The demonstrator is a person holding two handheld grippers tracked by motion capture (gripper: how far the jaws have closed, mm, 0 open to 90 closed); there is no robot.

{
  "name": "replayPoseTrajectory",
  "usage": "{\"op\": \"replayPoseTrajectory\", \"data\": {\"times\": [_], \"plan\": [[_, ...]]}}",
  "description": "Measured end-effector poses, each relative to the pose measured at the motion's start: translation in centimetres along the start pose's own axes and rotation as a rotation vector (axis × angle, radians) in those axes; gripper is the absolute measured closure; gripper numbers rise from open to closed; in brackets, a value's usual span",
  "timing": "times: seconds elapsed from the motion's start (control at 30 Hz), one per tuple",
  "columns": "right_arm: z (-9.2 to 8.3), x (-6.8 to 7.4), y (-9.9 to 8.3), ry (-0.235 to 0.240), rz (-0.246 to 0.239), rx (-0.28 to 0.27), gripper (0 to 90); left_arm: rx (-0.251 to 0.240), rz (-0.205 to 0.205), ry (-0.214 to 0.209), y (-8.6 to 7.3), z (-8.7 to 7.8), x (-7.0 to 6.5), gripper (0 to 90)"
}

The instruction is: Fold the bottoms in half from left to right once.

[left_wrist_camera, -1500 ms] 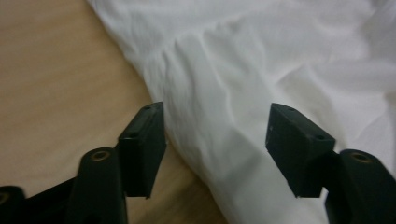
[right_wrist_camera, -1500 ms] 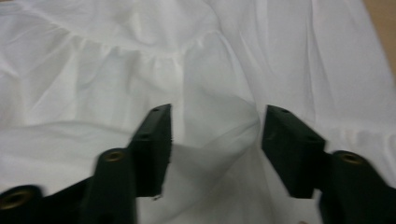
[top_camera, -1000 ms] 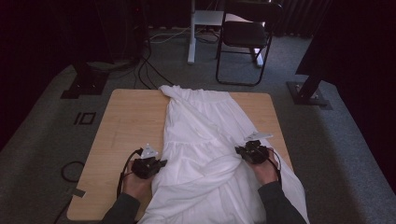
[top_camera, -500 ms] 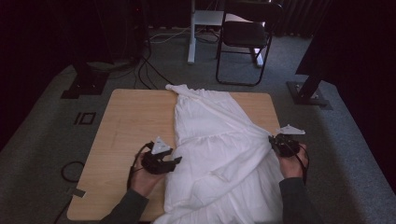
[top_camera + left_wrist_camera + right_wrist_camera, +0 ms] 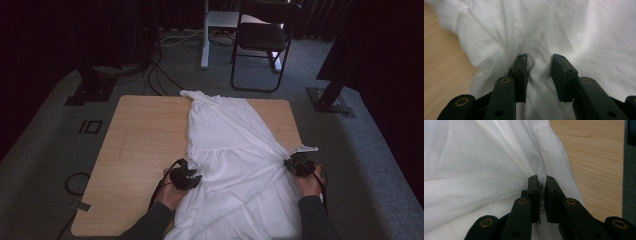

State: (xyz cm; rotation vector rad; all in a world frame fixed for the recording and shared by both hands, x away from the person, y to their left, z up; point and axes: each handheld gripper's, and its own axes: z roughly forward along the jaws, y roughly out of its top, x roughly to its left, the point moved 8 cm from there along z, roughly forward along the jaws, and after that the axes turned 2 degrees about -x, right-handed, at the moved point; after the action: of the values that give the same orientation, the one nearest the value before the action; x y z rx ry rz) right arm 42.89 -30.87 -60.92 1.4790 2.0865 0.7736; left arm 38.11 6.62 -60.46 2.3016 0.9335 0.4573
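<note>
A white dress [image 5: 235, 150] is being spread flat on the surface [image 5: 145, 145]. Its right edge is being pinched by the closed right gripper [image 5: 541, 180]; the left gripper [image 5: 539, 62], jaws apart and just closing, is straddling a fold.

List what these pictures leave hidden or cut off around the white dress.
- White dress: hem cut off by the high view's bottom edge.
- Left gripper: cloth bunched between its jaws; pad contact unclear.
- Right gripper: jaws hide how much fabric is pinched.
- Table: right part hidden under cloth.
</note>
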Motion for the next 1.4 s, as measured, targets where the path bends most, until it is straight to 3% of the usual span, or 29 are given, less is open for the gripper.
{"op": "replayPoseTrajectory", "data": {"times": [0.07,0.1,0.23,0.27,0.3,0.43,0.63,0.83,0.87,0.9,0.93,1.0,1.07,1.13,1.27,1.33,1.4], "plan": [[0.0,0.2,0.0,0.006,-0.005,0.001,83.9,0.000,-0.009,0.012,0.0,0.0,0.6,66.1],[0.0,0.5,0.0,0.015,-0.007,0.003,83.9,0.001,-0.026,0.051,0.0,0.1,2.2,66.1],[0.1,2.6,0.4,0.056,-0.042,0.004,84.5,0.021,-0.038,0.143,-0.1,0.1,5.5,66.1],[0.1,2.6,0.4,0.056,-0.042,0.004,84.5,0.021,-0.038,0.143,-0.1,0.1,5.5,66.1],[0.2,3.2,0.5,0.065,-0.054,0.006,84.5,0.036,-0.042,0.182,-0.1,0.2,7.1,66.1],[0.9,5.4,1.5,0.109,-0.078,0.002,84.6,0.060,-0.057,0.264,0.0,0.5,10.4,66.2],[2.1,7.6,3.1,0.140,-0.110,0.005,84.8,0.086,-0.050,0.360,1.0,1.4,13.4,66.5],[3.5,8.1,4.8,0.150,-0.107,0.008,84.0,0.096,-0.087,0.396,1.7,2.2,15.9,66.3],[3.5,8.1,4.8,0.150,-0.107,0.008,84.0,0.096,-0.087,0.396,1.7,2.2,15.9,66.3],[3.7,7.9,5.1,0.146,-0.107,0.008,84.0,0.093,-0.111,0.394,1.7,2.2,16.1,66.3],[4.2,6.4,5.6,0.116,-0.077,0.004,85.6,0.082,-0.124,0.371,1.7,2.2,15.8,66.1],[4.6,4.8,5.8,0.075,-0.023,0.001,85.1,0.055,-0.137,0.277,1.7,2.1,14.7,61.8],[4.7,3.4,5.9,0.006,0.027,0.001,78.0,0.051,-0.102,0.254,1.6,1.6,13.7,55.2],[4.3,3.1,5.8,-0.006,0.049,0.001,68.0,0.022,-0.079,0.243,1.4,0.6,12.8,51.9],[1.6,4.9,6.2,0.061,-0.023,-0.088,54.3,-0.031,-0.100,0.219,0.6,-1.9,11.9,49.8],[-0.1,6.8,6.4,0.133,-0.054,-0.136,51.9,-0.060,-0.128,0.203,0.1,-3.3,11.4,49.0],[-1.3,9.3,6.3,0.211,-0.118,-0.161,50.2,-0.082,-0.134,0.201,-0.5,-4.6,10.9,48.7]]}}
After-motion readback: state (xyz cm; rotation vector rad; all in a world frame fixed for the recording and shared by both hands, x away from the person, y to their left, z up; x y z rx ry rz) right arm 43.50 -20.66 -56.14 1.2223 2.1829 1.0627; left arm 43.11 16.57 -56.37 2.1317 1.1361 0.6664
